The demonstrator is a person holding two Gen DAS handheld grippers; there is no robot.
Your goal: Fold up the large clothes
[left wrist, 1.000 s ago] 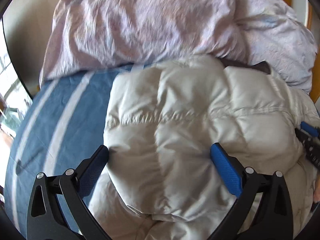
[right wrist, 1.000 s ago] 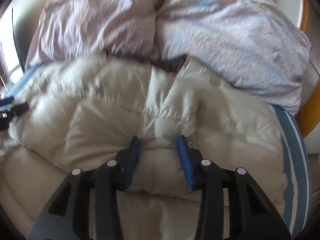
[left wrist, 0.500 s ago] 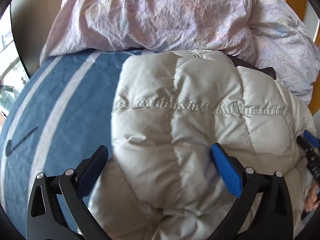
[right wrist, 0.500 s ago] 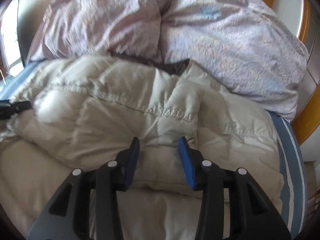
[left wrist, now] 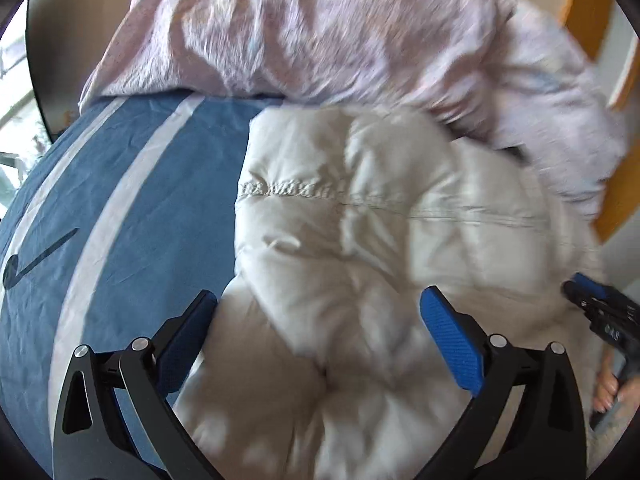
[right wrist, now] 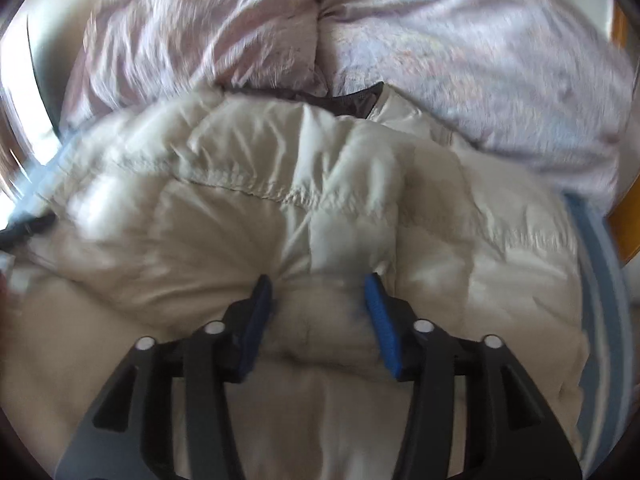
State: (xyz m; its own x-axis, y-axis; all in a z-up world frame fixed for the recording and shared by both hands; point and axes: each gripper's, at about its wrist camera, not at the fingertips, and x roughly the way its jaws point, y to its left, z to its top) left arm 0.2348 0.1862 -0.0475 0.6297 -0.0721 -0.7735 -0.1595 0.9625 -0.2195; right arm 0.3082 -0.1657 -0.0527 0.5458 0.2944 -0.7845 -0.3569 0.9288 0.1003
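Both of my grippers are hanging over the cream puffer jacket (left wrist: 360, 264) that is lying folded on the bed. Through the left wrist camera I am seeing my left gripper (left wrist: 318, 314) with its jaws standing wide, the blue pads (left wrist: 448, 340) spread to either side of a puffy fold at the jacket's left edge without squeezing it; whether they are brushing the fabric I cannot tell. That jacket is filling the centre and right of the frame, its stitched quilt seam running across the middle, and it is resting on the blue sheet with pale stripes (left wrist: 132, 216), which is showing bare on the left. Pinkish crumpled pillows (left wrist: 320, 36) are lying along the top of the frame, touching the jacket's far edge. At the right edge I am catching my right gripper (left wrist: 600, 312) and the fingers of the hand (left wrist: 608, 394) holding it. Through the right wrist camera, my right gripper (right wrist: 318, 292) is sitting at the lower centre with a bulge of the jacket (right wrist: 320, 208) between its pads; its jaws have just been opening and are now at a middling width, the pads lying close beside the fabric rather than pinching it. A dark lining (right wrist: 352, 100) is peeking out at the jacket's top edge, just below the pillows (right wrist: 440, 40). The striped sheet (right wrist: 600, 280) is showing along the right side.
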